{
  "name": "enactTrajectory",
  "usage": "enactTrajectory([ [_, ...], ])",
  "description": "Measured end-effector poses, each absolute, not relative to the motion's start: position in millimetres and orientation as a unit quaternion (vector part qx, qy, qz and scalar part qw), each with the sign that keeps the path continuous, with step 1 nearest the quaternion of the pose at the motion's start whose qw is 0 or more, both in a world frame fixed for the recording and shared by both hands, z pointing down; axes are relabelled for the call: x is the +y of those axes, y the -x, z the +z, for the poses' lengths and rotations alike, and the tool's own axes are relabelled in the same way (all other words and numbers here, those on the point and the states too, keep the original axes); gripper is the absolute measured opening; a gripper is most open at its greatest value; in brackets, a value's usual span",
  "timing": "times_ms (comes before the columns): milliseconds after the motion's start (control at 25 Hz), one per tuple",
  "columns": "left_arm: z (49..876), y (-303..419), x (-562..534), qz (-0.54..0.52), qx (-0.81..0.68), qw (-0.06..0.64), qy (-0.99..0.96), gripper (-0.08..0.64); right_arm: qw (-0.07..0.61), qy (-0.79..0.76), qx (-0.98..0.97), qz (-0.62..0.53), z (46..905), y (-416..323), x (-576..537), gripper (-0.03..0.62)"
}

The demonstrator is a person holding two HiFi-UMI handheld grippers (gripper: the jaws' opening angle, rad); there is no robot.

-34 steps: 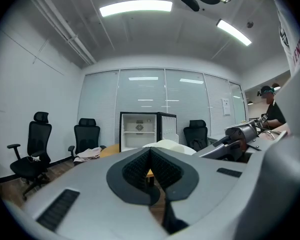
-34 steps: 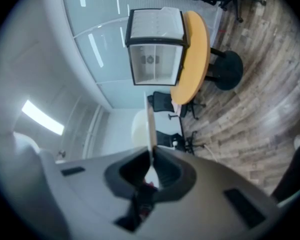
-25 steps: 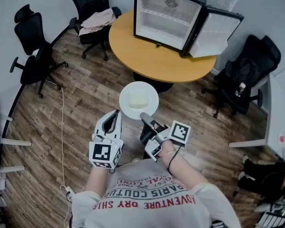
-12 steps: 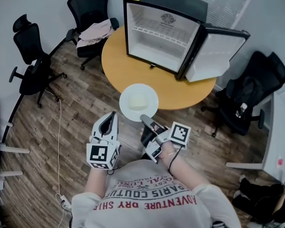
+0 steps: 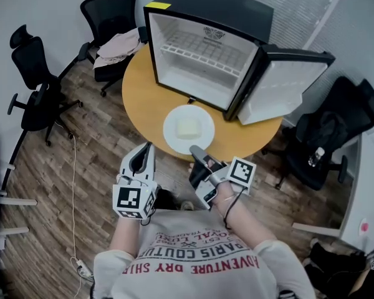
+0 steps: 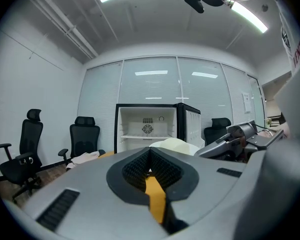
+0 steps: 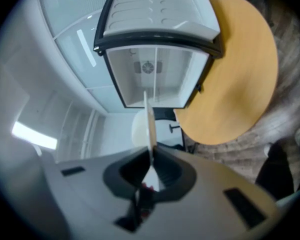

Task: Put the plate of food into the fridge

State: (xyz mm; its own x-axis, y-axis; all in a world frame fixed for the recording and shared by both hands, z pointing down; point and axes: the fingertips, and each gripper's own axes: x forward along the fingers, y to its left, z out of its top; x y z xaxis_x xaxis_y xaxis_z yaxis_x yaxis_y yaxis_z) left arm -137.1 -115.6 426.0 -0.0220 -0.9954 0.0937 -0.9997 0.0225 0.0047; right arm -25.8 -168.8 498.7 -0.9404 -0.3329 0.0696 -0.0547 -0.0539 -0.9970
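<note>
My right gripper (image 5: 197, 152) has its fingers (image 7: 166, 170) clamped on the near rim of the white plate (image 5: 173, 136), at the plate's 6 o'clock edge. In the right gripper view the rim runs edge-on straight between the two dark pads. The plate is carried level over the near edge of the round wooden bench (image 5: 142, 98), and a pale block of food (image 5: 189, 128) lies in its middle (I cannot tell what kind).

My left gripper (image 5: 147, 149) hangs just beside the plate, at its 8 o'clock, touching nothing. Its fingers (image 6: 135, 169) are pressed together with nothing between them.

At 12 o'clock from the plate the black mini fridge (image 5: 202, 8) stands on the bench with its mouth facing me, white inside, with a wire shelf (image 5: 202, 52) across it. Its door (image 5: 280, 92) is swung wide towards 2 o'clock.

Black office chairs ring the bench: one at 10 o'clock with a pale garment (image 5: 115, 42) draped on its seat, another (image 5: 31, 86) at 9 o'clock, and a third (image 5: 327, 139) at 3 o'clock.
</note>
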Motion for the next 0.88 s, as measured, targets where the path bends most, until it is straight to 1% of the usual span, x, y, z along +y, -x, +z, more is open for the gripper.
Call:
enactTrajectory([
  [280,429.3,159.5,-184.9,0.03,-0.69,0.031,-0.722,0.025,0.114,0.171,0.679,-0.705,504.7,47.3,-225.6,0.038],
  [600,416.8,193.1,-287.2,0.03,-0.63,0.019,-0.776,0.025,0.168,0.217,0.663,-0.696,497.2,82.4,-306.9,0.038],
  [880,409.1,227.6,-354.2,0.03,-0.591,0.018,-0.806,0.025,0.197,0.249,0.656,-0.685,489.3,114.8,-362.6,0.038],
])
